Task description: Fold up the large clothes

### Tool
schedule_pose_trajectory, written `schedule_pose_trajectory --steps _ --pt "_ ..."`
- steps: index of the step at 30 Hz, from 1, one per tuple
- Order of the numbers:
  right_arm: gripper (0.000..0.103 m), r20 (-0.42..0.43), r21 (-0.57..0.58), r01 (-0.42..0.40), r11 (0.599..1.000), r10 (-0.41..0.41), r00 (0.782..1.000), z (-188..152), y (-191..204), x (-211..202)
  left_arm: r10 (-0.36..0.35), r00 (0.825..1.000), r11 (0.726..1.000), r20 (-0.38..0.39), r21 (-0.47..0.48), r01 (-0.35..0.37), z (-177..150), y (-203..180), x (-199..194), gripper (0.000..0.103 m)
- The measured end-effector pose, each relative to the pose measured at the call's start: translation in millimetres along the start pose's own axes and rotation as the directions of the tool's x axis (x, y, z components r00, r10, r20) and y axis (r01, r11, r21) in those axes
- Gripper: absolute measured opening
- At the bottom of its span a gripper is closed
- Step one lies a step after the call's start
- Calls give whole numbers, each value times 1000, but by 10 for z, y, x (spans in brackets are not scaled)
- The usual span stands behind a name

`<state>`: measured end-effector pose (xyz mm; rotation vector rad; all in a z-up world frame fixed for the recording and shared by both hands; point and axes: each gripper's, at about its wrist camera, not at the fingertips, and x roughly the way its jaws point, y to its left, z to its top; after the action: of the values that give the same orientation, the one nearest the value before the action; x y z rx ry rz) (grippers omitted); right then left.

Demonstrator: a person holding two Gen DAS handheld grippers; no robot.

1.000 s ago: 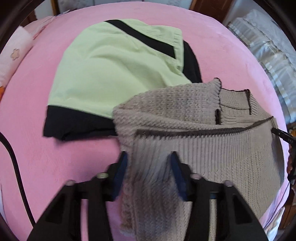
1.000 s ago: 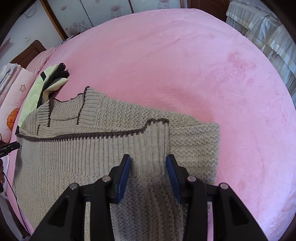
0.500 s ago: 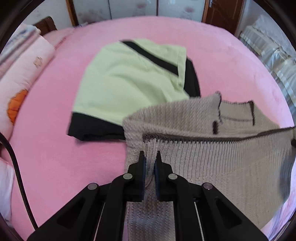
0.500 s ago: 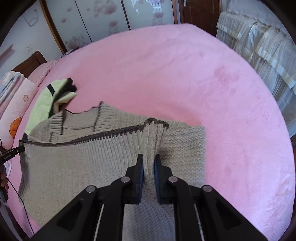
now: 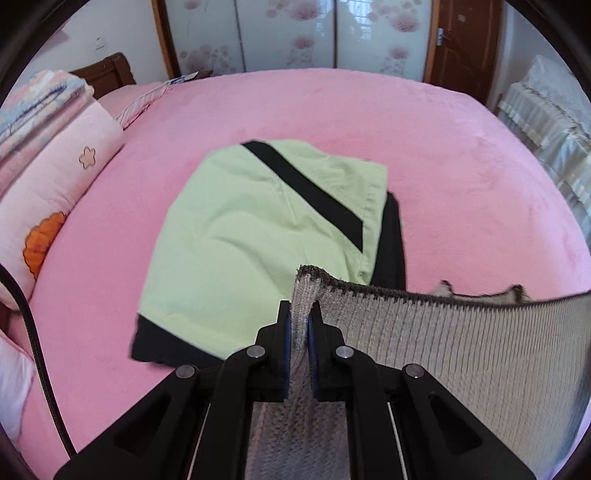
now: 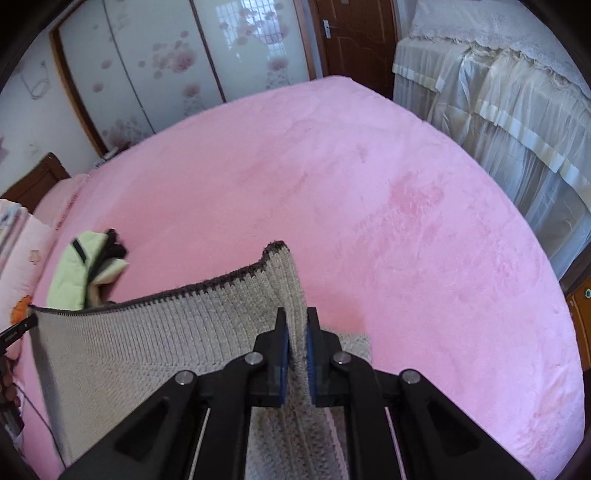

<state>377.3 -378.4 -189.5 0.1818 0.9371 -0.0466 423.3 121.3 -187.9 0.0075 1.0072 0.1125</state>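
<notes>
Left wrist view shows the left gripper (image 5: 299, 325) clamped on the sweater (image 5: 461, 350) hem; the right gripper (image 6: 294, 339) pinches the other corner above the bed (image 6: 406, 221). Thick knit may slip if tension becomes uneven.

Pink bed (image 6: 332, 177), floral sliding wardrobe doors (image 5: 288, 33), brown door (image 5: 461, 44).

Both the left gripper (image 5: 300, 314) and right gripper (image 6: 294, 319) clamped the sweater (image 5: 461, 343) hem and raised it.
</notes>
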Motion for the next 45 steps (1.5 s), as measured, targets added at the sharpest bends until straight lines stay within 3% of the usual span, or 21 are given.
schedule_pose_trajectory --steps 5,10,16,20,25,33,37,40,43,45 --pt "7 -36 44 58 997 -57 998 -78 -77 473 24 1000 998 -19 -54 -25 -85 -13 362 6" --pt "7 15 101 69 992 -71 997 -40 -148 493 39 999 997 9 -74 -39 -85 -1 444 6" --pt "7 -48 35 157 987 -155 987 -186 -72 781 92 996 995 -11 -34 -92 -209 -96 723 6" --pt "9 -52 3 184 983 -184 982 -156 8 764 103 995 995 -14 -18 -103 -216 -157 753 9" --pt "17 -19 5 124 992 -124 992 -101 38 435 67 996 996 -57 -46 -70 -144 -58 639 29" --pt "25 56 -70 20 997 -16 998 -225 349 -551 -32 997 997 -75 -78 26 -227 109 -254 33" --pt "31 47 -100 -82 992 87 995 -482 690 -1007 -127 990 987 -68 -111 119 -444 89 -841 48" --pt "34 26 -96 -179 979 182 983 -737 960 -1176 -207 976 970 -65 -140 197 -663 1 -1086 53" --pt "37 9 -110 -232 966 235 972 -1096 1269 -1173 -226 972 963 -69 -167 212 -1017 -171 -1184 53" --pt "37 10 -141 -201 969 205 979 -1368 1467 -1084 -212 973 962 -87 -195 192 -1318 -300 -1121 53"
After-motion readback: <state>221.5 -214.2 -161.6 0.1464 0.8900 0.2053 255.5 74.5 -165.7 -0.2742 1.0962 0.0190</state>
